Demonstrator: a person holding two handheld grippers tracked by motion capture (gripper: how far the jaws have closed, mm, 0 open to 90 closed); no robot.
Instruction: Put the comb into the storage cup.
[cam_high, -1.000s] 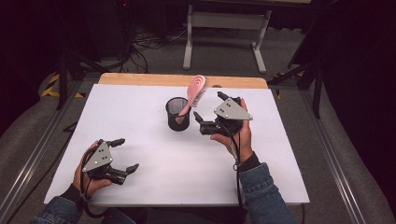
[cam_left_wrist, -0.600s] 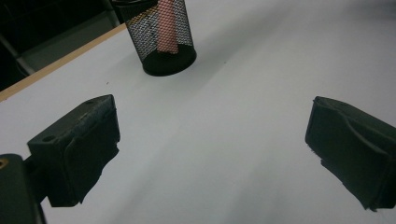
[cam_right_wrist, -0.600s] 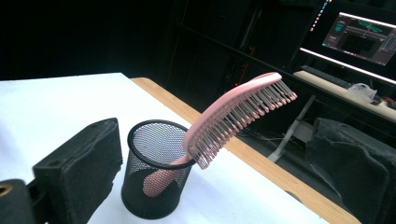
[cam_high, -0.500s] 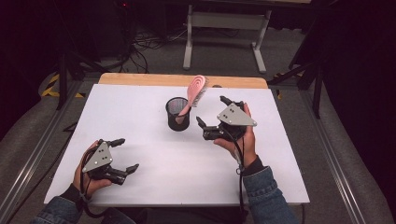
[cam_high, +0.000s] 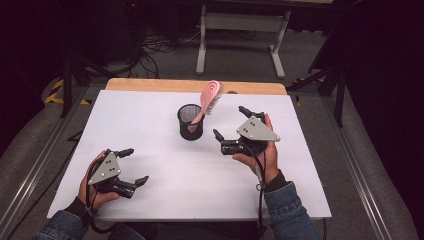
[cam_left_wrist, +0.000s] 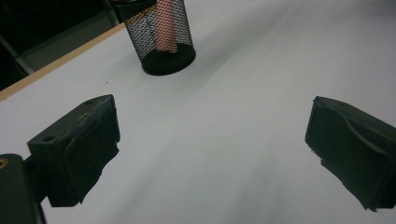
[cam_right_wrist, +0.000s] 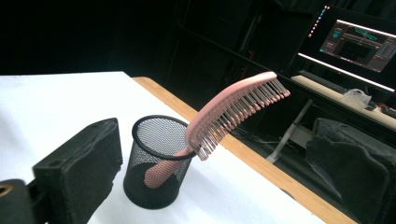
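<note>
On the white table (cam_high: 165, 105) stands a black mesh cup (cam_high: 190, 121) holding a pink hairbrush (cam_high: 209, 98) (handle down, leaning on the rim), the right gripper (cam_high: 231, 124) just beside it, the left gripper (cam_high: 135, 165) well apart, both with jaws spread and empty

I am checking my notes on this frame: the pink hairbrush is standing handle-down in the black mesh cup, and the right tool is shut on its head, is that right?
Not quite. The pink hairbrush does stand handle-down in the black mesh cup, but the right tool is open and apart from it, holding nothing. The right gripper view shows its jaws spread wide, with the brush farther off between them.
</note>
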